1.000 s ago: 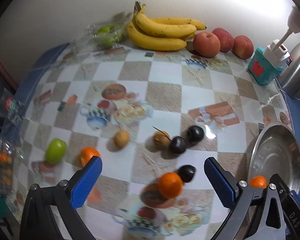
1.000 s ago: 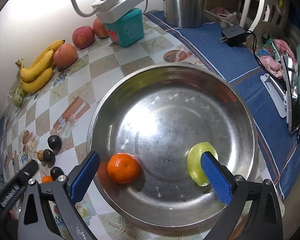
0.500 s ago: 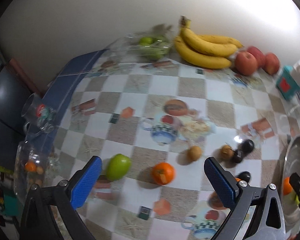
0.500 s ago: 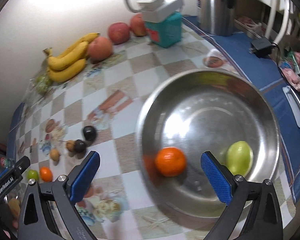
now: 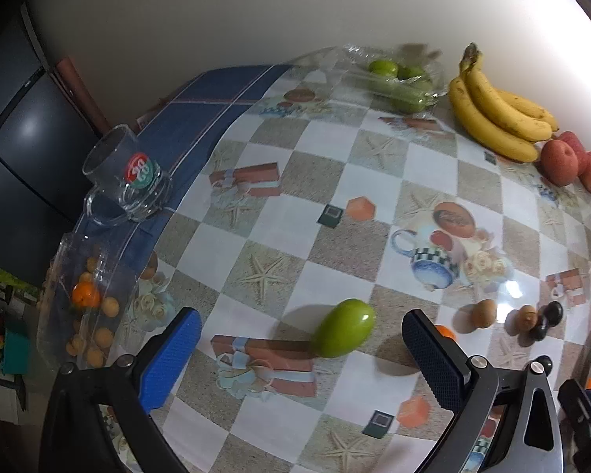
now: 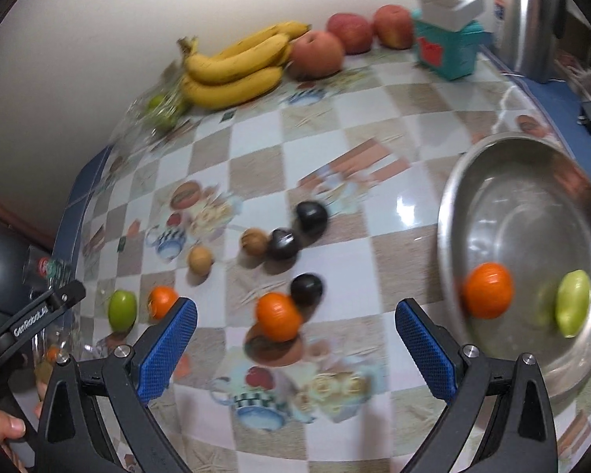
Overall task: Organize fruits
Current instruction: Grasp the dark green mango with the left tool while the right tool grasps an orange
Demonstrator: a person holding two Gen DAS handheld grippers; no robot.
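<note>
My left gripper is open and empty, with a green oval fruit lying on the table between and just beyond its fingers. An orange peeks out behind its right finger. My right gripper is open and empty over the table, with an orange and a dark fruit just ahead. A steel bowl at the right holds an orange and a green fruit. Two brown fruits and two more dark fruits lie mid-table.
Bananas and red apples sit by the back wall, next to a bag of green fruit. A teal box and kettle stand at the back right. A glass mug and a clear box of small oranges sit at the table's left edge.
Both grippers swung left. The left one now faces the green fruit, closer than before. The right one left the bowl and now looks over the loose fruits.
</note>
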